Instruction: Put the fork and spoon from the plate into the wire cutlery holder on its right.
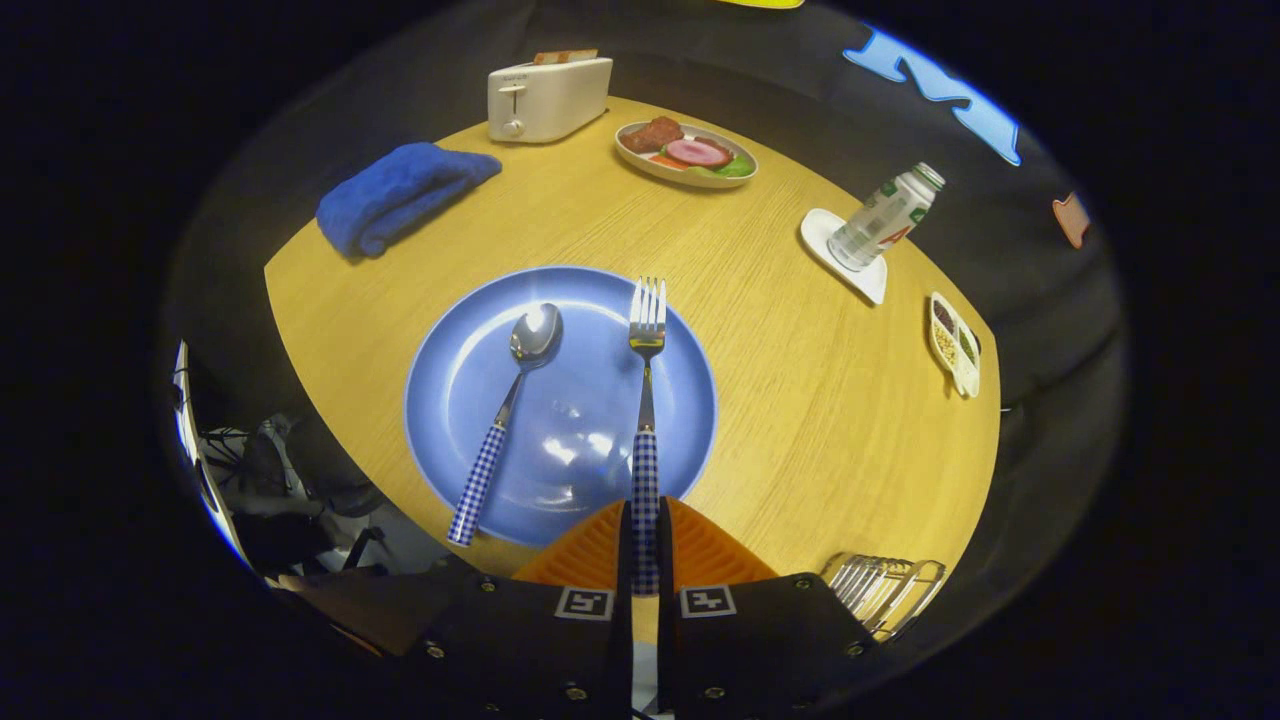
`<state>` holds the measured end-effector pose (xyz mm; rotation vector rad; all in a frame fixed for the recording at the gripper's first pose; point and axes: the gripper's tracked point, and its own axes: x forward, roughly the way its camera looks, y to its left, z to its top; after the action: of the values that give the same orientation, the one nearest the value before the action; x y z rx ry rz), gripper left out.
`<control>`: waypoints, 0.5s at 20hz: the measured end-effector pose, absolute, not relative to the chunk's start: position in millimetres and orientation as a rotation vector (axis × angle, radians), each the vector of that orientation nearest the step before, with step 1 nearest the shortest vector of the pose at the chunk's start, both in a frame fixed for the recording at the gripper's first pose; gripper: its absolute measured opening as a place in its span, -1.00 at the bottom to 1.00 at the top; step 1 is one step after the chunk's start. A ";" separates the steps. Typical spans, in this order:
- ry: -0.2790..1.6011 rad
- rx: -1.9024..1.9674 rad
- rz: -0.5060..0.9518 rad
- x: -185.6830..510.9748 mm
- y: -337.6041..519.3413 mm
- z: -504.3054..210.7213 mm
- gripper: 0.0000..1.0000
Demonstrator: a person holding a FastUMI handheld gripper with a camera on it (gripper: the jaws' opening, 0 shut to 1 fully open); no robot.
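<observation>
Grip: hand-held gripper pinches the fork by the tail of its checked handle, tines out over the plate.
Risk: such an end-hold may let the fork swivel or slip.
Spoon: on the plate, left of the fork.
Holder: wire cutlery holder sits on the tabletop just right of the fingers; tines could catch its wires.

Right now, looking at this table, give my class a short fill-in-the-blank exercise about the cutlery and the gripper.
1. The gripper is shut on the handle of the ____.
2. The spoon lies on the blue ____.
3. The folded blue towel lies near the white ____.
4. The wire cutlery holder sits to the ____ of the gripper's fingers.

Missing words: fork; plate; toaster; right
</observation>
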<state>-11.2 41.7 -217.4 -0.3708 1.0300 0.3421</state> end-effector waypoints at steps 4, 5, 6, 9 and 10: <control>1.029 -0.413 0.299 -36.4 0.5 -190.3 -0.80; 1.036 -0.414 0.285 -44.7 -11.4 -186.7 -0.80; 1.043 -0.410 0.274 -54.3 -22.2 -186.0 -0.81; 1.088 -0.352 0.235 -80.5 -52.7 -189.9 -0.80; 1.109 -0.332 0.211 -87.2 -64.8 -190.4 -0.80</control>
<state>-87.2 -64.8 -190.4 -0.3321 1.1086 0.2108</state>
